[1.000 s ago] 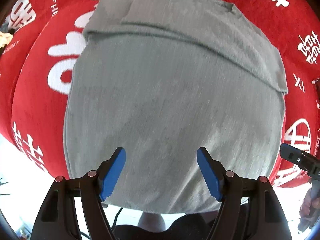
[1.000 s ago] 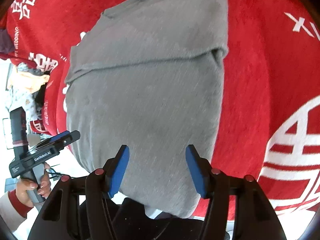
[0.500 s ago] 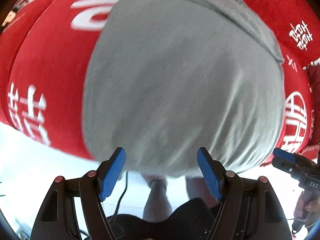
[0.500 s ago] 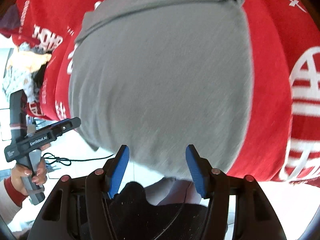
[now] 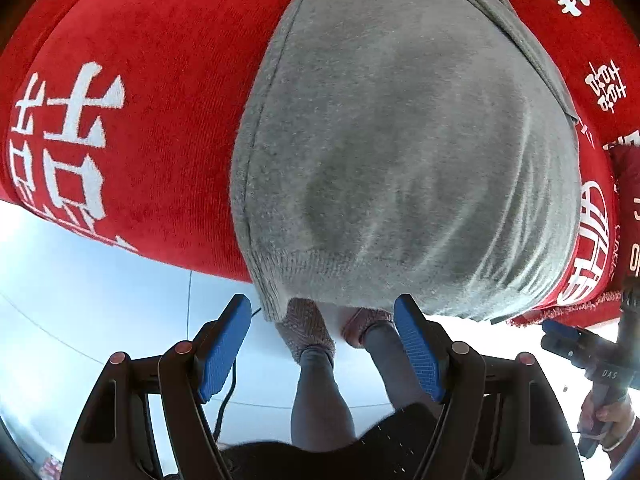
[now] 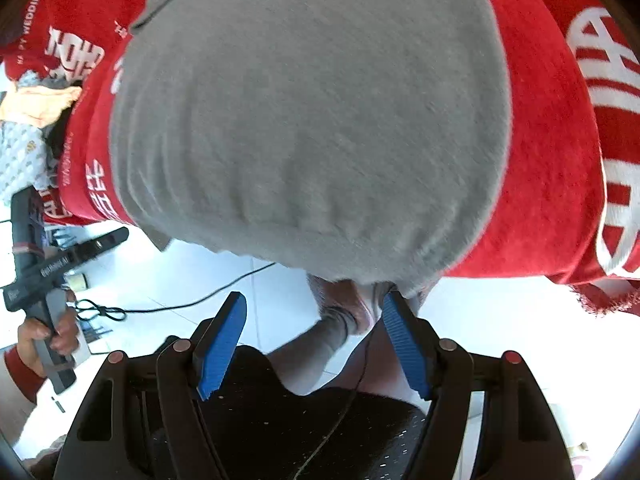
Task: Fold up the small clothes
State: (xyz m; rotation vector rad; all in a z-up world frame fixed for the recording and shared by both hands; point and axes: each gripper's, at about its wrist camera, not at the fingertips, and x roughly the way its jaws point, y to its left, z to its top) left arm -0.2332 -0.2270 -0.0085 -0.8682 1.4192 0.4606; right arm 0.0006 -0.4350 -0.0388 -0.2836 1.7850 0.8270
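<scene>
The red cloth with white lettering covers the table. On it lies the grey garment, sleeves already folded in, its near hem overhanging the near table edge. Both grippers have drawn back toward that hem. The left gripper hangs released and empty; the right gripper has just been opening, nothing between its jaws. Likely next: grasping the hem corners.

Bright daylight, white floor blown out to glare, soft shadow patch on the grey garment, strong fisheye bulge with dark corners, right view smeared by motion blur, left view sharper
</scene>
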